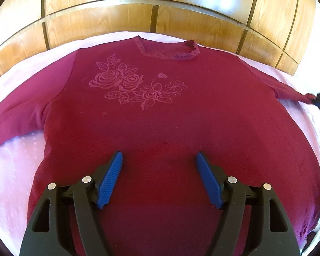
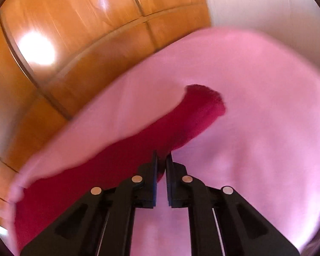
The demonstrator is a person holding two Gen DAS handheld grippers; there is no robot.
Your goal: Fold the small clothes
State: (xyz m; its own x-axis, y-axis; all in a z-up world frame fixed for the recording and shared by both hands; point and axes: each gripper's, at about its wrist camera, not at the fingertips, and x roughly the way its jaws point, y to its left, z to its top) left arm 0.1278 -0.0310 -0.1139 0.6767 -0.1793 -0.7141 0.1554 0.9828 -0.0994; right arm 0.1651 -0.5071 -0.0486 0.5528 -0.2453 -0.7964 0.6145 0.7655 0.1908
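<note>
sweater (image 1: 160,111) flat on pink bedspread (image 1: 15,162), unfolded | left gripper (image 1: 160,156) open above hem | right gripper (image 2: 161,160) closed on sleeve (image 2: 194,111) at 3 o'clock | all folds left

glossy wood wardrobe panels (image 1: 121,19) behind pink bedspread (image 1: 12,162).

A matt, soft knit cloth is being shown in the crimson sweater (image 1: 170,115), its rose motif (image 1: 136,85) raised in outline. Pale pink bedcover (image 1: 15,162): dotted, matt cloth. Wardrobe panels (image 1: 100,19): glossy wood. Left hand-held gripper (image 1: 159,156): matt black plastic, ribbed blue pads (image 1: 113,177), bright metal pins.
</note>
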